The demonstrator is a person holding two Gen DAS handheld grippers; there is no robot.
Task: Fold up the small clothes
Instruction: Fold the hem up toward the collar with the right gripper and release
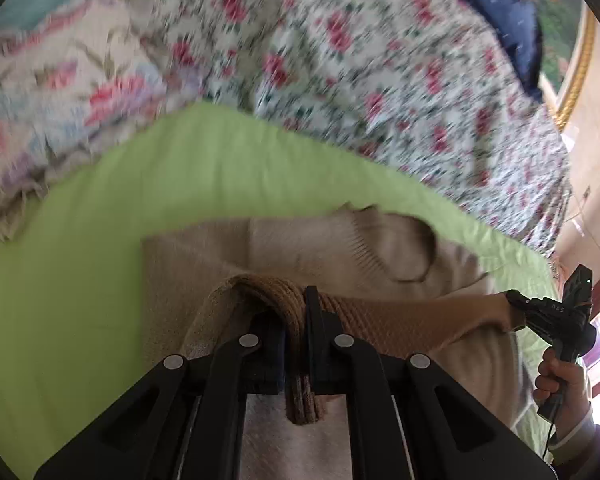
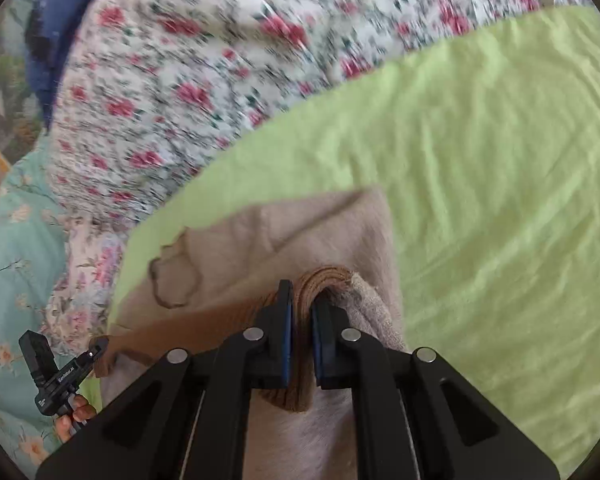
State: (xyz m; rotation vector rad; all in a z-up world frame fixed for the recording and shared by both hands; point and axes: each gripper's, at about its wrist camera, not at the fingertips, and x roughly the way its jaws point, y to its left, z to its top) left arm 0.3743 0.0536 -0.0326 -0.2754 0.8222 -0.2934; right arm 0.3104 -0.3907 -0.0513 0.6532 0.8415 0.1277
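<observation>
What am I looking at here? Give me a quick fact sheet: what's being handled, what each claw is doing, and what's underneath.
item: beige sweater, neck hole facing away
left claw: shut on the sweater's brown ribbed hem
right claw: shut on the same hem at the other corner
hem: lifted and stretched between the two claws
surface: green sheet
beyond: floral quilt, blue pillow
image: blurred
</observation>
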